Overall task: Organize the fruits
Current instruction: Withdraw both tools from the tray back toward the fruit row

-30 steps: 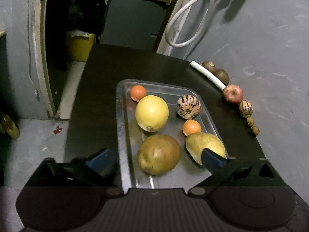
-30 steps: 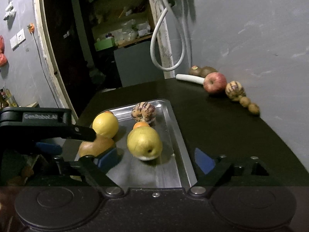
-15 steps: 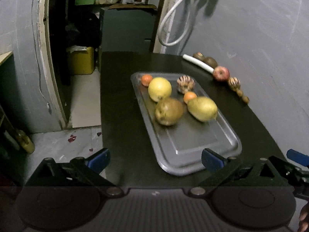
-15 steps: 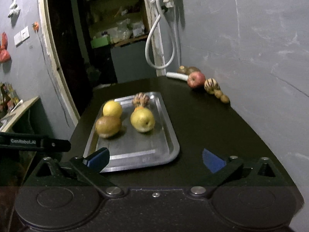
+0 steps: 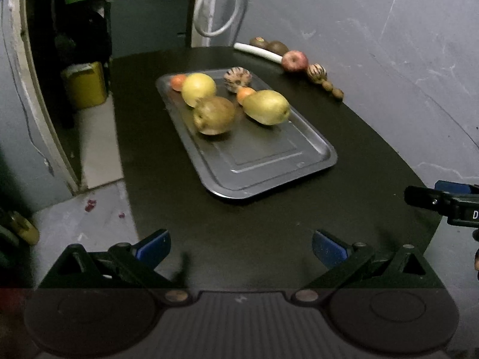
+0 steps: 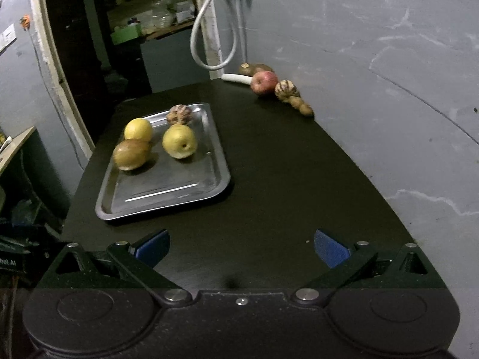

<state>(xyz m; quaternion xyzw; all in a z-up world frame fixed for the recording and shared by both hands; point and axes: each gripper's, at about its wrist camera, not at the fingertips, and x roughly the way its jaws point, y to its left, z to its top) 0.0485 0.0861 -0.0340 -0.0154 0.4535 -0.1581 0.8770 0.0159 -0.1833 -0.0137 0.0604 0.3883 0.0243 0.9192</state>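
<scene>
A steel tray (image 5: 269, 161) (image 6: 167, 191) lies on the black table. Its far half holds a brown pear (image 5: 214, 115) (image 6: 131, 154), a yellow pear (image 5: 266, 107) (image 6: 179, 141), a yellow citrus (image 5: 198, 89) (image 6: 138, 129), a striped fruit (image 5: 237, 75) (image 6: 179, 114) and two small oranges (image 5: 245, 93). A red apple (image 5: 295, 60) (image 6: 264, 82), a second striped fruit (image 5: 316, 72) (image 6: 286, 89), kiwis and small nuts lie along the wall. My left gripper (image 5: 241, 248) and right gripper (image 6: 242, 248) are open and empty, back at the table's near edge.
A white tube (image 5: 257, 52) lies by the kiwis at the far wall. A white hose (image 6: 209, 39) hangs on the door frame. A yellow canister (image 5: 85, 85) stands on the floor left of the table. The right gripper's side shows at the left view's right edge (image 5: 443, 200).
Both grippers have pulled back from the tray toward the table's near edge. The fruits on the tray have not moved.
</scene>
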